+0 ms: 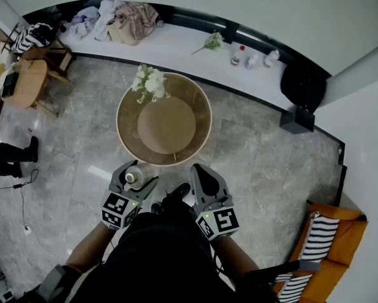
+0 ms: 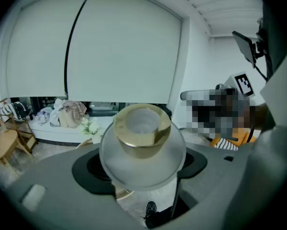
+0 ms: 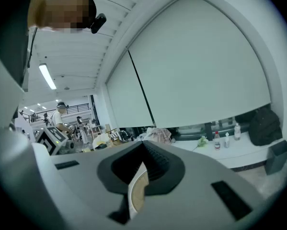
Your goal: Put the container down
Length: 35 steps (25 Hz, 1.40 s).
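Observation:
A frosted glass container (image 1: 132, 177) with a gold neck sits between the jaws of my left gripper (image 1: 137, 174), which is shut on it. In the left gripper view the container (image 2: 142, 150) fills the middle, mouth toward the camera, with dark pads (image 2: 88, 169) against its sides. It hangs just off the near rim of a round wooden table (image 1: 122, 134). My right gripper (image 1: 204, 180) is beside it on the right, shut and holding nothing. In the right gripper view only a thin slit at that gripper (image 3: 143, 171) shows a bit of the table (image 3: 137, 193).
White flowers (image 1: 149, 82) stand at the table's far edge. A white ledge (image 1: 176, 46) behind carries clothes, bottles and a black bag (image 1: 304, 84). Wooden chairs (image 1: 31, 81) stand at the left, an orange seat with a striped cushion (image 1: 318, 238) at the right.

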Motion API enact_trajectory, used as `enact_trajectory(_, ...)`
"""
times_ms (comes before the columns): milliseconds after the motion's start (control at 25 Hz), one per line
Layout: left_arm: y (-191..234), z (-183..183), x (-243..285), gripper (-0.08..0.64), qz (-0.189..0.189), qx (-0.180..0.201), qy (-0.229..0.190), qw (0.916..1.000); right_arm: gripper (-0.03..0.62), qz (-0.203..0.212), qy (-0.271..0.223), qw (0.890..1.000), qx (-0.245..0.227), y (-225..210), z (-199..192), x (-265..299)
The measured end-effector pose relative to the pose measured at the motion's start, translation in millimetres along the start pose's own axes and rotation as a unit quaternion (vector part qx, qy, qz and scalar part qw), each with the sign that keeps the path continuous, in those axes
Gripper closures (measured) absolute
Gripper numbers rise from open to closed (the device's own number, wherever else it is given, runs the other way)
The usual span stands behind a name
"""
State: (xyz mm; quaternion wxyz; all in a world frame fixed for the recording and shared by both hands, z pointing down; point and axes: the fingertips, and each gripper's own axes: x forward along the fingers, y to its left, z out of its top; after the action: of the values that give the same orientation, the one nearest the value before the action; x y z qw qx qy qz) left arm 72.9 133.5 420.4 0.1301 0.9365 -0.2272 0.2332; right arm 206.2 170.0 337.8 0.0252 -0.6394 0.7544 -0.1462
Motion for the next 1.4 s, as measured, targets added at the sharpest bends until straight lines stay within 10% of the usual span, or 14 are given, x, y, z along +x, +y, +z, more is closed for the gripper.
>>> enact_trajectory(480,-14,-60,-198,0.221,0.052,-0.036,-0.024,0.9977,0.587,0.0,0.054,0.999,0.002,157,-37,-79)
enact_trajectory(1400,-42,-42,-193,0.221,0.158,-0.039,-0.033,0.9862,0.586,0.099,0.011,0.995,0.021,131,-2,-92)
